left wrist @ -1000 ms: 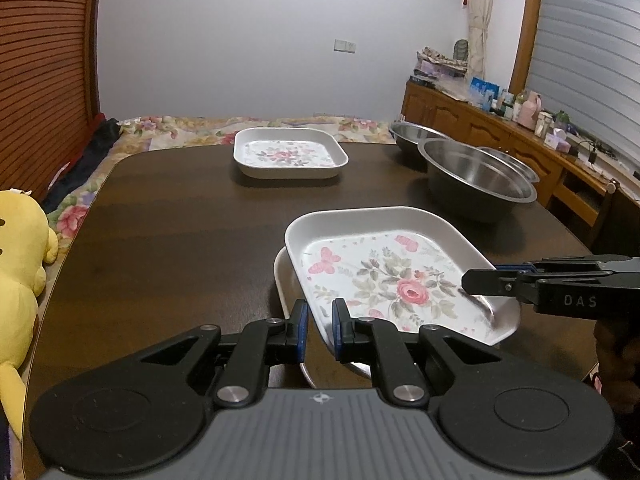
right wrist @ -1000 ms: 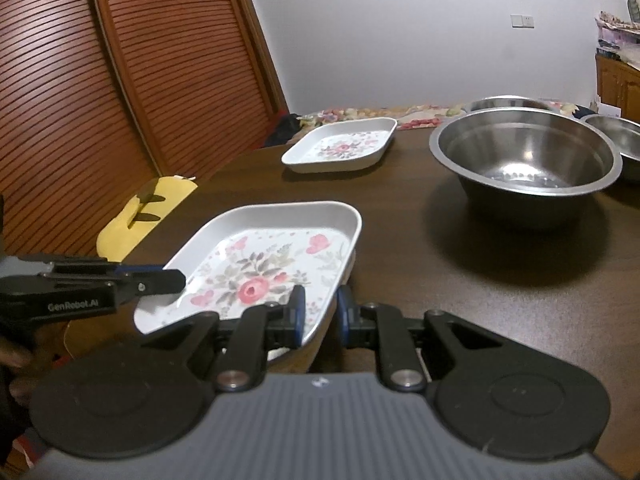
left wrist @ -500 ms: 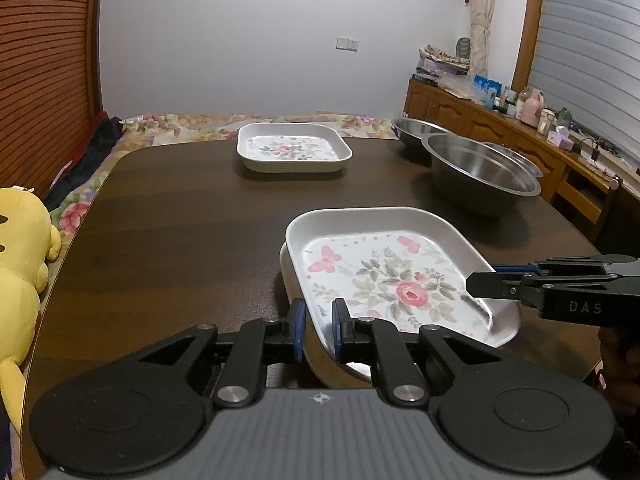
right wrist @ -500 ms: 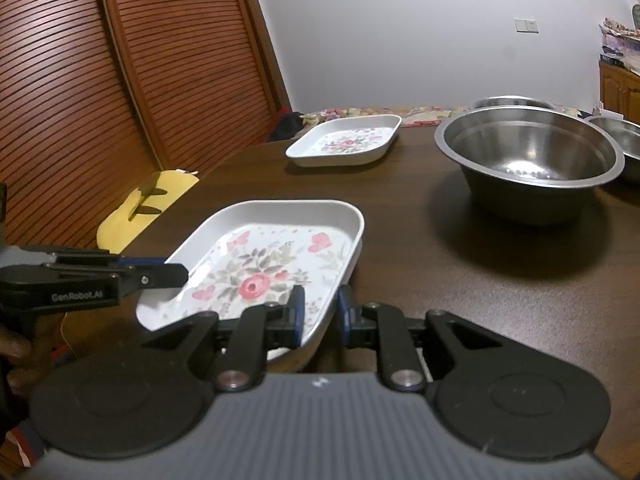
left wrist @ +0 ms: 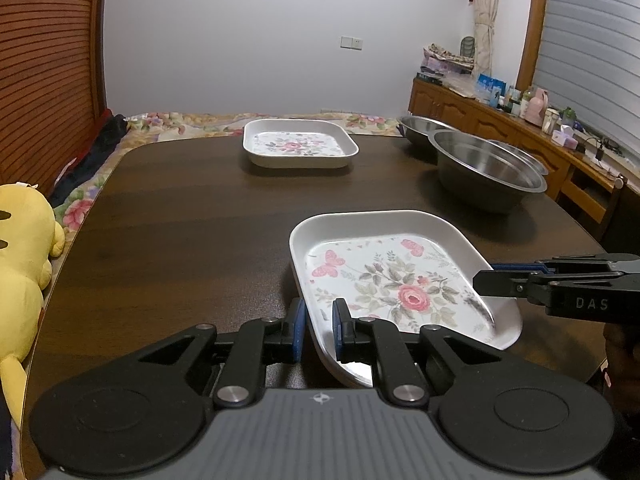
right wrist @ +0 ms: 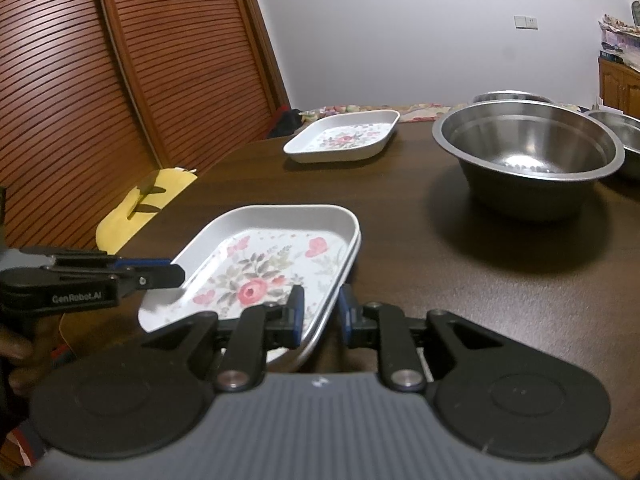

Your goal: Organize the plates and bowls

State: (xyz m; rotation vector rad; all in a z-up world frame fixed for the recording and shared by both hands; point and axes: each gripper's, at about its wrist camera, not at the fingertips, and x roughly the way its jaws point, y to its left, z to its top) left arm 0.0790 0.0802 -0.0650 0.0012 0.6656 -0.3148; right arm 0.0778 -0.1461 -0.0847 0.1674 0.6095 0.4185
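Note:
A white square plate with a rose print lies near the front edge of the dark wooden table. It is nested in a second white plate whose rim shows just beneath it. My left gripper is shut on the top plate's near-left rim. From the opposite side my right gripper is shut on the other rim. A third floral plate sits alone at the far side.
A large steel bowl stands at the table's right, with smaller steel bowls behind it. A yellow plush toy lies off the left edge. A cluttered sideboard lines the right wall.
The held plate has come down and shifted left, settling squarely into the plate beneath, which showed offset at its left before. Both grippers kept their hold.

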